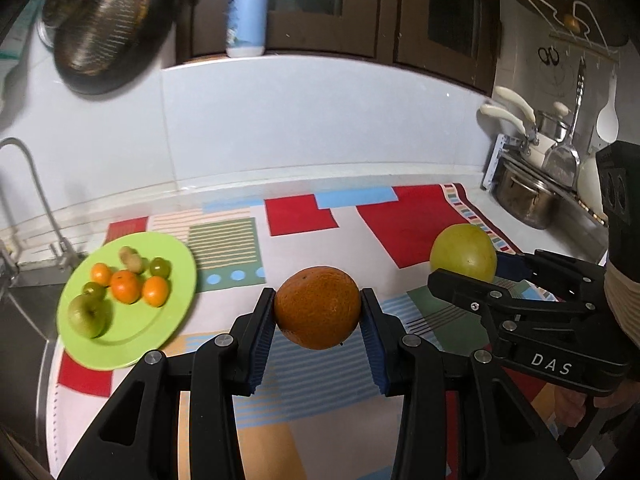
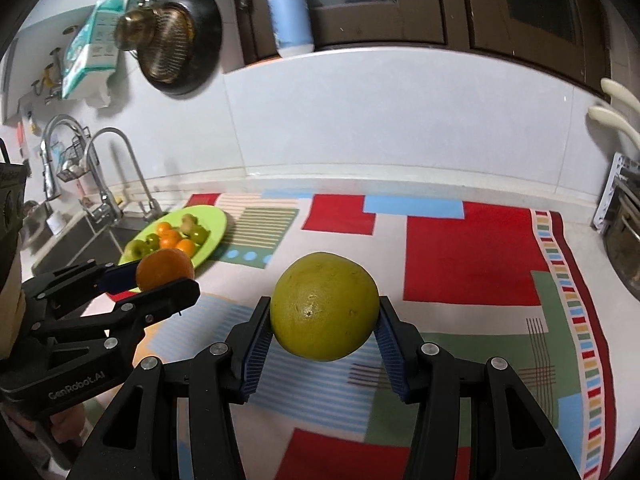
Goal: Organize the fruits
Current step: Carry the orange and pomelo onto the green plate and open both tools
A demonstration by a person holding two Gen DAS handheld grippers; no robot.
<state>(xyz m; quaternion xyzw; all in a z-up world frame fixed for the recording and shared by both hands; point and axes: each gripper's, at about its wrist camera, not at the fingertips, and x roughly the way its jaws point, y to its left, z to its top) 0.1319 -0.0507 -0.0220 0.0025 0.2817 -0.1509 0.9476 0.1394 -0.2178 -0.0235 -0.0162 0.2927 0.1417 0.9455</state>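
Both cams sit just behind their own claw, looking forward and down along the fingers at the surface, close range. Left cam: left claw bottom centre, right claw off to its right. Right cam: right claw bottom centre, left claw to its left. Shared: patterned cloth, green plate beyond-left of both claws, tiled wall, pump bottle.

"DAS" on the right tool; "GenRobot.AI" on the left tool.
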